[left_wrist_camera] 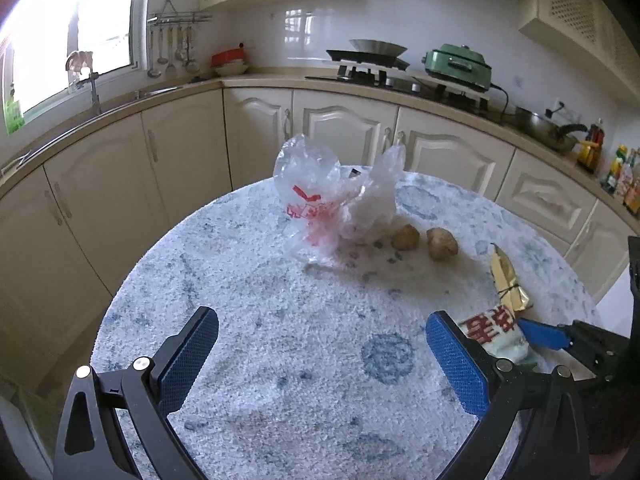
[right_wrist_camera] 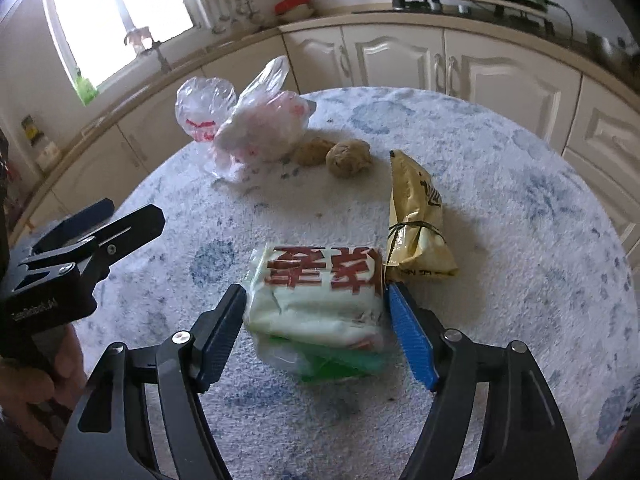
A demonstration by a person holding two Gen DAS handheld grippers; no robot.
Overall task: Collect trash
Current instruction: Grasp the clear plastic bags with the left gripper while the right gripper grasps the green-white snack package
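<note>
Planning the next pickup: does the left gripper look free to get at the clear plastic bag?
Probably yes. The left gripper is open and empty, and only bare tablecloth lies between it and the clear plastic bag.

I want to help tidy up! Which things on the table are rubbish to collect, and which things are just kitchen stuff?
Probably rubbish, on the table:
- white packet with red writing, between the right gripper's fingers
- yellow packet
- clear plastic bag
- two brown lumps

Just kitchen stuff:
- green cooker
- wok
- hanging ladles
- sauce bottles
</note>
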